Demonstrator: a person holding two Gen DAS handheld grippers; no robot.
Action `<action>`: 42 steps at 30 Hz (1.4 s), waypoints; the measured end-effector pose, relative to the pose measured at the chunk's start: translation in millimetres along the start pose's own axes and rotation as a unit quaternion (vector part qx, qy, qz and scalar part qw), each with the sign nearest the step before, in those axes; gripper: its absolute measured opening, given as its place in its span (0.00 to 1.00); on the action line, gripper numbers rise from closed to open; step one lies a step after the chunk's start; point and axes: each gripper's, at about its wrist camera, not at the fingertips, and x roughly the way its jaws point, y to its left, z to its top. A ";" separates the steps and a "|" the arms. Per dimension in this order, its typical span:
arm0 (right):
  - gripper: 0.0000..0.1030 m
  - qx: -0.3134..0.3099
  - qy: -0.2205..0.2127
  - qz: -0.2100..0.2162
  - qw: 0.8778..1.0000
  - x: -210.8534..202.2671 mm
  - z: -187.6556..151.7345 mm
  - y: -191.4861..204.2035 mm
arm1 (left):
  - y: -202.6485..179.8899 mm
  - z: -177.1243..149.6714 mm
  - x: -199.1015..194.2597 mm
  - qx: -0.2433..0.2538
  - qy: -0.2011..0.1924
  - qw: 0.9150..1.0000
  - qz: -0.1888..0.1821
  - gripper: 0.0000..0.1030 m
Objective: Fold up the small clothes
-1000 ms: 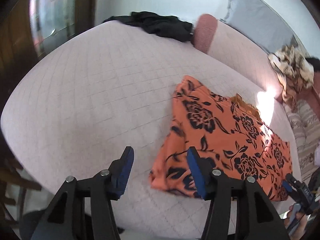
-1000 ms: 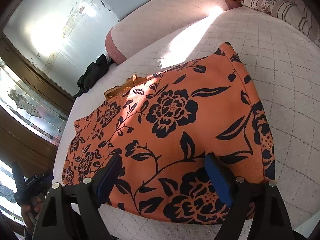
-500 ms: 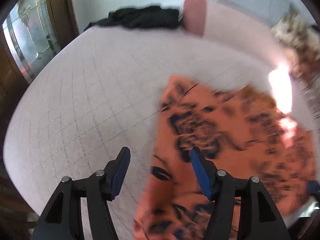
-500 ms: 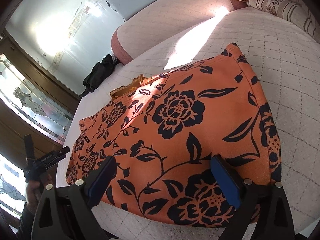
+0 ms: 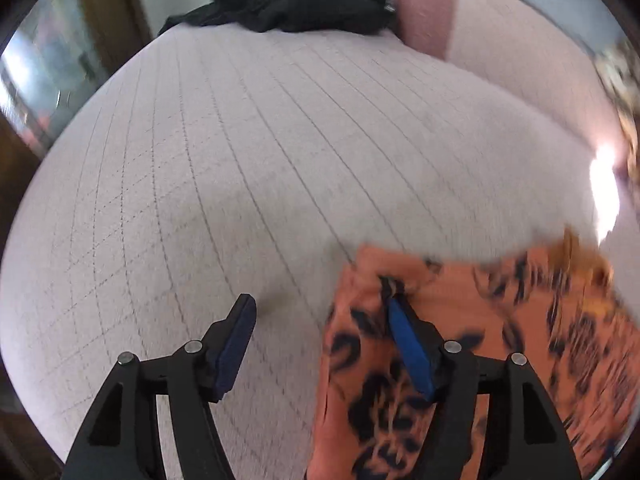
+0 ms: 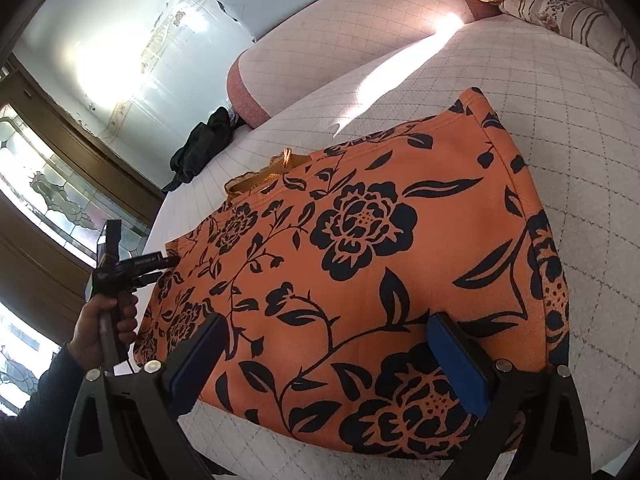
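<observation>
Our left gripper (image 5: pixel 320 320) has just been opening; jaws spread, nothing pinched. Its right finger (image 5: pixel 408 344) sits over the corner of the orange cloth (image 6: pixel 380 248), left finger over bare quilt (image 5: pixel 240 160); contact can't be told through the blur. Our right gripper (image 6: pixel 324 340) has just been opening too, jaws wide above the cloth's near edge, gripping nothing. Cloth lies flat mid-frame in the right view, our left hand (image 6: pixel 104 320) at its left edge. Black garment (image 5: pixel 296 4) at upper centre of the left view, well apart.
</observation>
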 end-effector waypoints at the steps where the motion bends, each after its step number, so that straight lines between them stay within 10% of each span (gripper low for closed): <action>1: 0.98 0.000 -0.001 0.001 1.000 -0.4 -0.2 -0.1 | 2.7 7.2 -4.9 -0.005 -0.009 1.000 0.005 0.68; 9: 0.98 0.008 -0.002 0.003 1.000 -0.3 1.8 -0.7 | 15.2 16.7 -17.2 -0.015 -0.027 0.999 0.026 0.68; 20: 0.97 0.100 -0.031 0.047 0.993 -57.8 -26.5 -3.0 | -37.7 -123.5 -107.7 0.087 -0.127 0.988 -0.025 0.69; 33: 0.97 0.371 -0.065 0.101 0.921 -55.0 -64.3 -82.9 | -93.7 -187.6 -108.1 0.154 -0.122 0.980 -0.024 0.69; 35: 0.92 0.370 -0.083 0.095 0.920 -57.2 -59.4 -84.2 | -93.2 -187.3 -111.3 0.150 -0.129 0.980 -0.029 0.69; 37: 0.62 0.389 -0.098 0.099 0.911 -58.5 -57.2 -90.3 | -91.7 -186.8 -114.2 0.147 -0.134 0.979 -0.032 0.69; 42: 0.59 0.373 -0.098 0.078 0.919 -55.7 -42.9 -94.9 | -88.5 -188.2 -124.8 0.129 -0.147 0.980 -0.044 0.69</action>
